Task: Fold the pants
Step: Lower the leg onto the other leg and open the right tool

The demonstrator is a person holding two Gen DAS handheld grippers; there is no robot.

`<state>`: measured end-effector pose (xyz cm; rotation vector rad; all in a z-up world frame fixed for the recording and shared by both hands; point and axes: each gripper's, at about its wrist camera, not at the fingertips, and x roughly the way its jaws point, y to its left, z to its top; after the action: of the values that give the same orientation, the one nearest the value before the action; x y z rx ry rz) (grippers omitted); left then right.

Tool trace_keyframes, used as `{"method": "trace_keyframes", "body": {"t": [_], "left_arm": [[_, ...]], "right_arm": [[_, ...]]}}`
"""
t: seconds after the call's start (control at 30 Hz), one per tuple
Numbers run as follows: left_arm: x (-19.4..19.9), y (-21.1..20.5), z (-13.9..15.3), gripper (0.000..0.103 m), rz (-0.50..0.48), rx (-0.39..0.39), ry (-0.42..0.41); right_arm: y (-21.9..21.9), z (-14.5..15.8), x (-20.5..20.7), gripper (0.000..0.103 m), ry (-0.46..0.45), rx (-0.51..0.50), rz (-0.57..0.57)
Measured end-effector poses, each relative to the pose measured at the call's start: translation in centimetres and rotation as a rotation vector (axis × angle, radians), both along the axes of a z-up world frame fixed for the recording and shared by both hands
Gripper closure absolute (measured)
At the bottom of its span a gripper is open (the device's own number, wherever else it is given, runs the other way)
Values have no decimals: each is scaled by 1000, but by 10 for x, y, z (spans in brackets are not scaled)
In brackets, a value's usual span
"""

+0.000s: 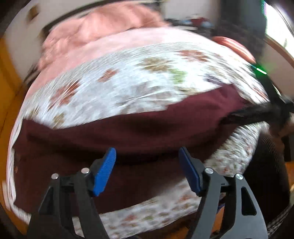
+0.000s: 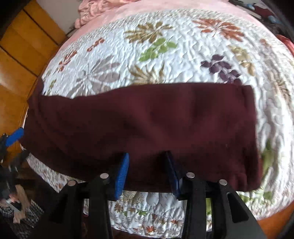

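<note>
Left wrist view motion-blurred throughout, quilt (image 1: 128,82) pattern smeared (flowers barely readable), pants (image 2: 139,125) left end cut off

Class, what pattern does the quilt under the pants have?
White quilt printed with multicoloured leaves; clearest in the right wrist view.

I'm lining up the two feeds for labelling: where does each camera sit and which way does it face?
Left wrist: on the left tongs, facing across the maroon pants on the floral quilt; blurred; own open blue pads show.
Right wrist: on the right tongs, facing the pants' hem end; own open pads show.
Shared: pants, quilt, pink blanket.
</note>
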<state>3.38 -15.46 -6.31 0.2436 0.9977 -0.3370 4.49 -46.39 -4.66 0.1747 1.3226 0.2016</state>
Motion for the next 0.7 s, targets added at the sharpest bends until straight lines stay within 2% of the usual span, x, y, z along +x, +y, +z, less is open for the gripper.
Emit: {"method": "trace_keyframes", "body": {"t": [0.1, 0.17, 0.23, 0.3, 0.33, 0.43, 0.53, 0.63, 0.7], "left_arm": [[39, 48, 3, 32, 168, -16, 124], [61, 71, 2, 32, 236, -4, 191], [82, 89, 3, 31, 288, -28, 241], [107, 104, -1, 31, 361, -26, 298], [112, 111, -1, 31, 386, -21, 308], [135, 124, -7, 31, 442, 2, 343], [152, 131, -16, 31, 488, 15, 393], [165, 139, -33, 31, 522, 44, 448], [171, 145, -41, 30, 552, 18, 471]], "right_arm": [[13, 20, -3, 60, -64, 3, -9], [34, 36, -3, 60, -100, 46, 32], [63, 50, -2, 59, -141, 54, 88], [85, 54, 1, 59, -144, 119, 115], [99, 49, 5, 60, -121, 149, 128], [130, 23, 11, 60, -51, 123, 158], [140, -12, 12, 59, 49, 95, 140], [136, -22, 10, 57, 36, 135, 119], [133, -21, 10, 57, 42, 166, 109]]}}
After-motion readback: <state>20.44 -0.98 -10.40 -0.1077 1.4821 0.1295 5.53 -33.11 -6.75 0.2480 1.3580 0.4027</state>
